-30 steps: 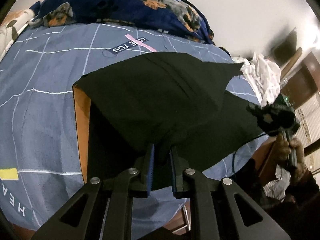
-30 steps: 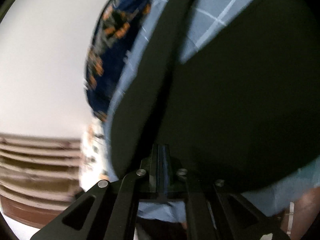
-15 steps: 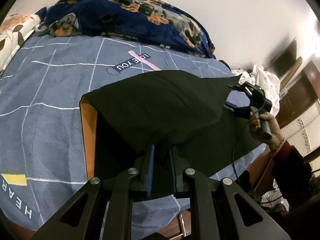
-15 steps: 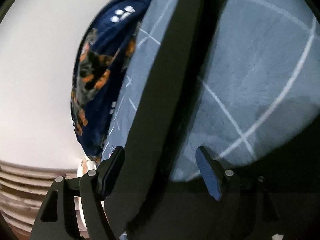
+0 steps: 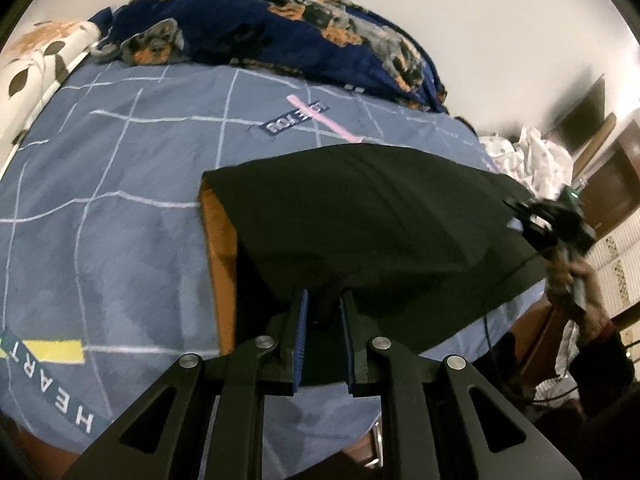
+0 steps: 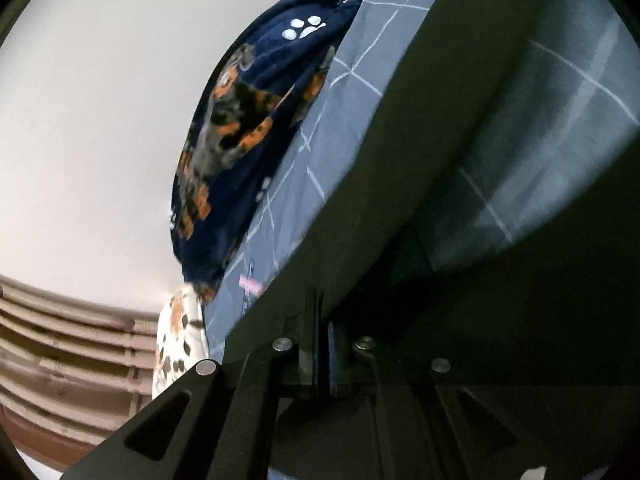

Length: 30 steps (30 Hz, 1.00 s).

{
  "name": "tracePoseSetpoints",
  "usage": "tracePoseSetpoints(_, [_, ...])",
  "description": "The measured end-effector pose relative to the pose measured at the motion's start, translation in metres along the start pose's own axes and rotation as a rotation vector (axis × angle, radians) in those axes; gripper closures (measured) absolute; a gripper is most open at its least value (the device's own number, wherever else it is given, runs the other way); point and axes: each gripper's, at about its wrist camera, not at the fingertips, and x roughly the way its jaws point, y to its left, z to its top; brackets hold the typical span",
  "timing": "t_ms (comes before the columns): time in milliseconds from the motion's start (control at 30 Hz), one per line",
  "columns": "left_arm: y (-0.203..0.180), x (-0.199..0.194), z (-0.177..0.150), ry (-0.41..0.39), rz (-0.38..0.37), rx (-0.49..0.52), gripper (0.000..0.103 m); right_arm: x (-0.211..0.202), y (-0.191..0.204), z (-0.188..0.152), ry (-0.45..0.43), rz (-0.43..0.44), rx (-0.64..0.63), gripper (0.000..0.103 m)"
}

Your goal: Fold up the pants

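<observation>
Reclamped, right gripper (image 6: 320, 320) holds black pants (image 5: 360, 216) — taut, orange-lined.

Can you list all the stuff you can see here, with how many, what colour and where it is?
pants: 1, black with an orange lining edge, lifted over the bed, held at two edges
bedsheet: 1, blue with white lines and printed words, covering the bed
blanket: 1, dark blue with dog pictures, bunched at the far end of the bed
pillow: 1, white with dark and orange spots, far left corner of the bed
white cloth pile: 1, white, beyond the bed on the right
left gripper: 1, black with blue pads, jaws shut on the near pants edge
right gripper: 1, black, jaws shut on the pants
person's hand: 1, holding the right gripper, far right
</observation>
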Motion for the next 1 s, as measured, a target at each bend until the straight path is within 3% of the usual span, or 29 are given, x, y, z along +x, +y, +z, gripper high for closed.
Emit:
tracePoseSetpoints(233, [0.019,0.008,-0.026,0.070,0.031,-0.022,0.086,-0.018,-0.055,-0.078,0.077,-0.056,0.114,0.098])
tracePoseSetpoints(333, [0.020,0.008,-0.033,0.059,0.055,-0.007,0.083,-0.009,-0.077,-0.090,0.092,-0.057,0.165,0.098])
tracePoseSetpoints(433, [0.022,0.006,-0.037,0.049,0.069,-0.010,0.078,-0.006,-0.080,-0.089,0.090,-0.032,0.169,0.098])
tracePoseSetpoints(533, [0.025,-0.001,-0.038,0.049,0.109,-0.016,0.061,-0.005,-0.082,-0.087,0.097,-0.005,0.172,0.095])
tracePoseSetpoints(700, [0.022,-0.040,-0.027,-0.089,0.181,-0.021,0.058,-0.005,-0.087,-0.086,0.086,0.038,0.197,0.092])
tracePoseSetpoints(800, [0.006,-0.054,-0.016,-0.151,0.167,0.015,0.058,-0.017,-0.086,-0.077,0.037,0.023,0.166,0.078])
tracePoseSetpoints(900, [-0.020,-0.038,-0.005,-0.121,0.125,0.087,0.055,-0.035,-0.094,-0.061,-0.031,0.030,0.171,0.065])
tracePoseSetpoints(1000, [-0.040,-0.003,-0.003,-0.070,0.076,0.128,0.055,-0.056,-0.112,-0.043,-0.113,0.046,0.207,0.065])
